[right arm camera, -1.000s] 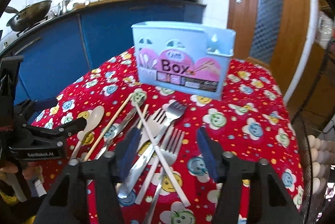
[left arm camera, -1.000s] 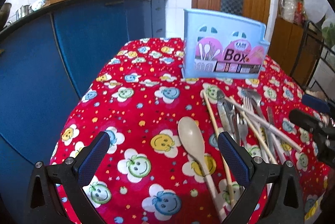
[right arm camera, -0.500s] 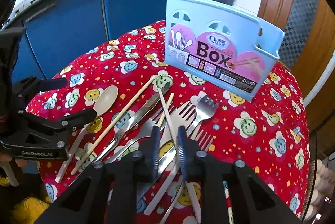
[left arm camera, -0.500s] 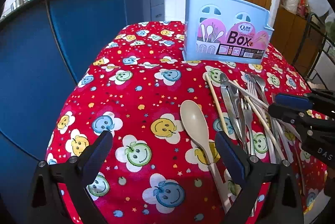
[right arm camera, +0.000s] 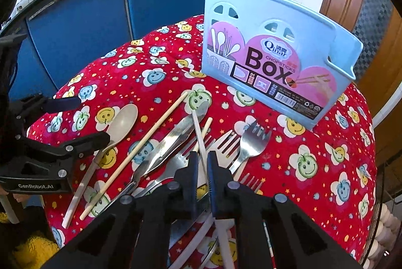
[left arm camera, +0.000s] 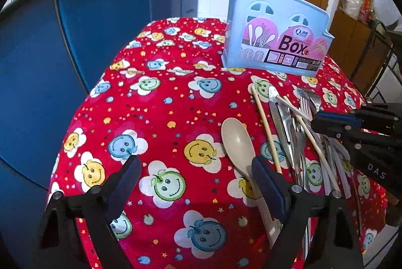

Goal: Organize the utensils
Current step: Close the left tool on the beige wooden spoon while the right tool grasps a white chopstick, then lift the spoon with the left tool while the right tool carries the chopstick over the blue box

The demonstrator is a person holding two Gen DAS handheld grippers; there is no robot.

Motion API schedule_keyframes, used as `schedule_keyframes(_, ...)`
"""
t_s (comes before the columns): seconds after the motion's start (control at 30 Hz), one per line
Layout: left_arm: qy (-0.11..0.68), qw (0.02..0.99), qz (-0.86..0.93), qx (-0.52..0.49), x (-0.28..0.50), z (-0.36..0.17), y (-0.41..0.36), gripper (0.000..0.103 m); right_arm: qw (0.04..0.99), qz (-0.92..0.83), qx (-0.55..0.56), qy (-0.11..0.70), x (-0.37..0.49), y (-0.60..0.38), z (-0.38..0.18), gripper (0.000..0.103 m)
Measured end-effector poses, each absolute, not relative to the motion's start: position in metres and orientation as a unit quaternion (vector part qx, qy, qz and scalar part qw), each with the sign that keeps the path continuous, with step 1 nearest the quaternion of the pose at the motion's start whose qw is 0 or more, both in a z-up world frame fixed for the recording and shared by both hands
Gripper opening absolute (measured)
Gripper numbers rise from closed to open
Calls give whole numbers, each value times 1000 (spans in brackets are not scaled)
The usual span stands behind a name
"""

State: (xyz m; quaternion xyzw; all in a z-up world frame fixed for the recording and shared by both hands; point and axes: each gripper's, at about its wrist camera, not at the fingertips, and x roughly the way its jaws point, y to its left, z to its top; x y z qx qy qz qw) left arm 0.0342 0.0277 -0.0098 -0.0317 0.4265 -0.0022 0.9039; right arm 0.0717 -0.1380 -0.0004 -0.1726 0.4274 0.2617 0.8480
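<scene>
The right hand-held gripper [right arm camera: 203,166] has just been closing, and its two pads now pinch a white chopstick [right arm camera: 198,133] that lies on top of the pile of forks and knives on the table [right arm camera: 326,143]. The chopstick runs between the pads, with its far tip near the knife [right arm camera: 173,138] and its near end sticking out under the gripper. The left hand-held gripper [left arm camera: 194,176] has just been closing a little, but it is spread wide with nothing inside; the tan spoon [left arm camera: 237,140] lies just beside its right pad. The blue box [right arm camera: 273,60] stands upright at the back of the table, well apart from the pile. To do this step well, I think the right hand should lift the chopstick straight up and slowly, so it does not drag the forks [right arm camera: 226,145] along. The grip sits near the middle, so the stick may tip; keep it steady. Then turn it to point down and drop it in the box.
</scene>
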Motion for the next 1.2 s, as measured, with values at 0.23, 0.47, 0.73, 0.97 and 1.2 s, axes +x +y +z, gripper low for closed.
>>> schedule_keyframes(0.23, 436, 899, -20, -48, 39, -13, 27, 70, 833, 267, -181, 449, 78, -134, -13, 10)
schedule_keyframes(0.47, 446, 892, -44, -58, 50, -17, 24, 53, 847, 267, -154, 434, 76, -143, -5, 6)
schedule_keyframes(0.73, 449, 886, -84, -78, 59, -17, 16, 36, 867, 274, -93, 406, 72, -163, 19, 6)
schedule_keyframes(0.97, 445, 886, -95, -90, 63, -17, 12, 19, 878, 274, -69, 387, 66, -175, 34, 6)
schedule_keyframes(1.2, 430, 891, -114, -91, 60, -11, 5, 5, 891, 264, -36, 368, 62, -191, 43, 6)
